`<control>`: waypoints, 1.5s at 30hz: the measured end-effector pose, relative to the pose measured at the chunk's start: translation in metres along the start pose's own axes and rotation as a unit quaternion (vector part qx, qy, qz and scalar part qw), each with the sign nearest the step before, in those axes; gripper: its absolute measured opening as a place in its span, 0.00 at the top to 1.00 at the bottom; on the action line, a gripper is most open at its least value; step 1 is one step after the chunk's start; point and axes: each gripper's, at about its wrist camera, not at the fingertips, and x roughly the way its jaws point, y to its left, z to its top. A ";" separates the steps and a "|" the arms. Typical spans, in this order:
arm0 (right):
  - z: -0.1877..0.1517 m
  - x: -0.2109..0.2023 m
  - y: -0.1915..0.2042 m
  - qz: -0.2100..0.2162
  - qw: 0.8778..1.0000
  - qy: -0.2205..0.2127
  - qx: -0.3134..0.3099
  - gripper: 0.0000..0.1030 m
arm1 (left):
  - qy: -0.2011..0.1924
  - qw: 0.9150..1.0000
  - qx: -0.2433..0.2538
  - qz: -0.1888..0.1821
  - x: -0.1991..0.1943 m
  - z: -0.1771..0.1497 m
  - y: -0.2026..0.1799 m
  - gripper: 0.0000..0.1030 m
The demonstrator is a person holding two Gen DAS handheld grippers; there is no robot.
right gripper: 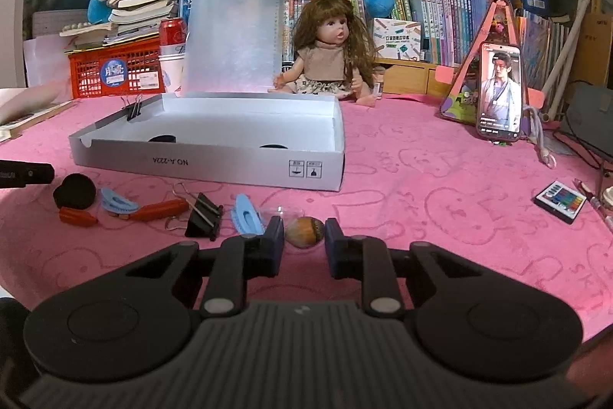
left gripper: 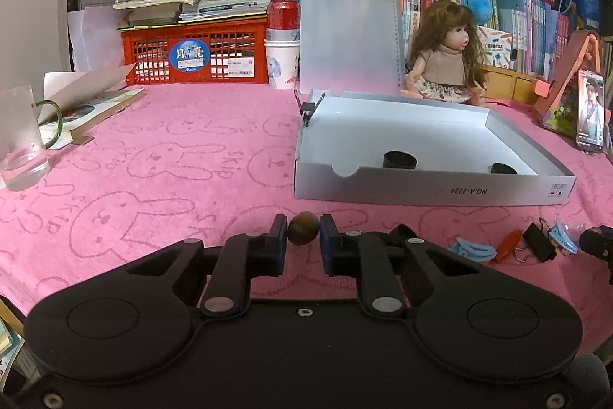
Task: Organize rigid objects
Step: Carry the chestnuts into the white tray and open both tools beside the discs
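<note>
Black left tongs [left gripper: 303,234] fill the foreground of the left wrist view, their two pads pressed against the sides of a small brown ball [left gripper: 303,234], clamping it just above the pink bunny-print cloth on the counter [left gripper: 172,179].

Right tongs [right gripper: 304,232] sit low over the same cloth in the right wrist view, their pads apart on either side of a tan and brown striped shell-like object [right gripper: 305,232] that lies on the cloth, with a clear gap on its right side.

Just left of them lies a row of small items: a light blue hair clip [right gripper: 247,215], a black binder clip [right gripper: 203,215], an orange clip [right gripper: 161,210], a second blue clip [right gripper: 118,204] and a black round lid [right gripper: 74,196].

Beyond these stands a shallow white cardboard box [right gripper: 214,163], open at the top, with two dark round objects inside [left gripper: 399,160] and a binder clip [right gripper: 134,110] on its left wall.

Behind the box a translucent clipboard [right gripper: 233,41] stands upright, next to a seated doll with long brown hair [right gripper: 329,52]. To the right, a lit phone [right gripper: 499,91] leans on a stand.
</note>
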 end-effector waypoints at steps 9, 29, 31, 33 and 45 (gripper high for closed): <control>0.011 -0.001 -0.004 -0.011 1.000 -0.001 0.011 0.74 | -0.004 1.000 -0.003 -0.007 -0.010 0.012 -0.001 0.83; 0.027 0.008 -0.013 -0.017 0.999 0.000 0.039 0.74 | -0.003 0.999 -0.002 -0.033 -0.002 0.035 -0.012 0.83; 0.028 0.007 -0.013 -0.019 0.999 -0.001 0.039 0.74 | -0.002 0.999 -0.002 -0.035 0.000 0.037 -0.012 0.83; 0.030 0.007 -0.014 -0.019 0.999 -0.003 0.040 0.74 | 0.000 0.999 -0.003 -0.039 0.002 0.039 -0.012 0.83; 0.048 0.018 -0.017 -0.005 0.998 0.000 0.057 0.74 | 0.015 0.997 -0.011 -0.069 0.015 0.060 -0.015 0.83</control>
